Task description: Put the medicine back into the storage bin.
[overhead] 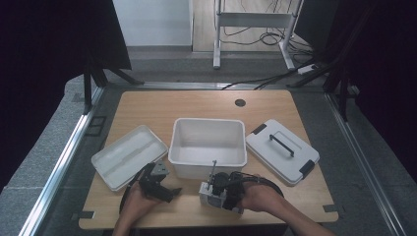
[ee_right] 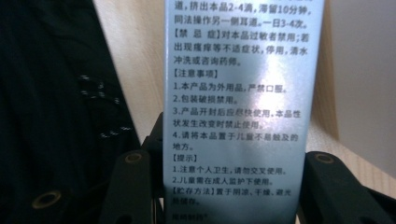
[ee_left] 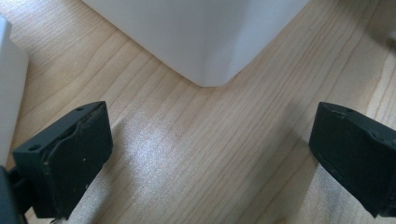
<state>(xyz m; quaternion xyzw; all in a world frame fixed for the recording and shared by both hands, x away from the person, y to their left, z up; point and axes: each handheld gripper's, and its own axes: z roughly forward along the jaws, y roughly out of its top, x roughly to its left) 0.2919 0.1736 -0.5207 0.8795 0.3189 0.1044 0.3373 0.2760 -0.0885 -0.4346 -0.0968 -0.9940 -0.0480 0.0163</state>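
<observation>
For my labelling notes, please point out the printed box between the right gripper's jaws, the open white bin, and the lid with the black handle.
printed box (ee_right: 238, 107), right gripper view, on its text face.
open white bin (overhead: 208, 122), high view, far rim.
lid (overhead: 268, 155), high view, bare white top.

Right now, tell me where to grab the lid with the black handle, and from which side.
Take the lid by the middle of its black handle, coming straight down from above. The lid lies flat on the table, so its low rim probably offers little to pinch. The handle is a thin raised bar running along the top, so set the jaws across it, one on each long side.
</observation>
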